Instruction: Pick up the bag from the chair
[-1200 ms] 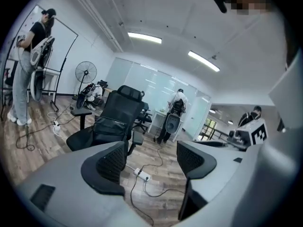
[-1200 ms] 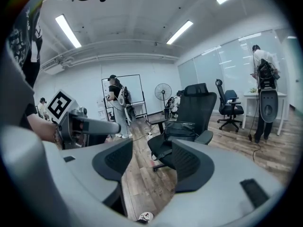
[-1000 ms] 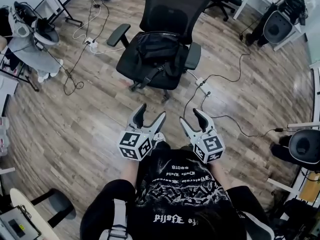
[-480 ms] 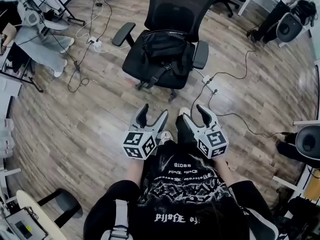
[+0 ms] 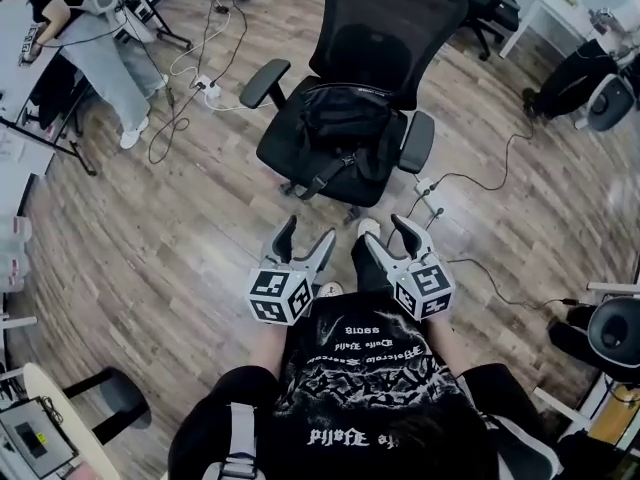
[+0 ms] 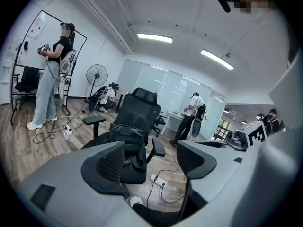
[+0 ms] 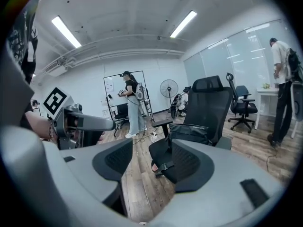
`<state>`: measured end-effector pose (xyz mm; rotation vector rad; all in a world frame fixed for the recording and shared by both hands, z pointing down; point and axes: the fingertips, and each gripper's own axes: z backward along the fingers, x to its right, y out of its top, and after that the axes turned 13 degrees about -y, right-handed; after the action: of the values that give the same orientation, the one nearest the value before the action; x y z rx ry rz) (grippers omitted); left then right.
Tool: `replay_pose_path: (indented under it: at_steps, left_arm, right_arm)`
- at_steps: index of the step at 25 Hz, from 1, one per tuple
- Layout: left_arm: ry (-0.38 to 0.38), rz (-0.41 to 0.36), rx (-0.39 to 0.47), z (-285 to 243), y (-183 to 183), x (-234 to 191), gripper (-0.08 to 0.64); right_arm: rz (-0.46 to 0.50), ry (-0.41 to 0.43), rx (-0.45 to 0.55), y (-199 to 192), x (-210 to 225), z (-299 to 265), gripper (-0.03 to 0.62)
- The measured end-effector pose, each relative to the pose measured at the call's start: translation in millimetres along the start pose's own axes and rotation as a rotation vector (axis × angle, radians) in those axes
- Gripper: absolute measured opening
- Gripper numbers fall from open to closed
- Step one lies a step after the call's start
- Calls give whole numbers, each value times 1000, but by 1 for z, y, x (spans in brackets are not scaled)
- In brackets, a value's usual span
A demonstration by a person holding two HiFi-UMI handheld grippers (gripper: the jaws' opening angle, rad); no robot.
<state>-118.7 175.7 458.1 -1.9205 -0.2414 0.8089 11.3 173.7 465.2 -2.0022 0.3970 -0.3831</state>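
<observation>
We stand on a brown wood-plank floor [image 5: 150,258] that fills the head view. Ahead of us is a black mesh-backed office chair with padded armrests [image 5: 385,28], its seat turned toward us.

Below the grippers the head view shows our black T-shirt with white gothic lettering [image 5: 360,368]. The print is upside down from this angle and too ornate for us to read with any confidence.

A black soft fabric bag with a webbing strap and buckle [image 5: 345,118] lies on the chair's seat, against the backrest and between the armrests. Its strap trails toward the seat's front edge. The bag is well apart from both pairs of fingers, with bare floor between it and them. No label shows on it.

The left gripper [image 5: 306,233] is held at our waist and points at the chair, its fingers [image 6: 106,162] spread wide with nothing between them. In the left gripper view the bag and seat show through that gap, far beyond the tips.

The right gripper [image 5: 388,233] is just beside it, also pointing at the chair, and its fingers [image 7: 189,162] are likewise parted and empty. In the right gripper view the bag sits above the right-hand finger. Each gripper's cube carries black-and-white square patterns rather than words.

A white power strip [image 5: 428,186] lies on the floor near the chair's base, trailing a dark cable [image 5: 490,183].
</observation>
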Motion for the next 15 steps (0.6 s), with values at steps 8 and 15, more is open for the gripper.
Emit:
replay_pose_path:
  at_steps: [8,15]
  left_arm:
    - [-2,-49,-30,-81,39,-20,353]
    - [11,-48,-22,-162,79,-33,353]
  right_arm:
    - [-14,81,-65,24,57,-79,270]
    - [-17,135,-66,57,116,-142,258]
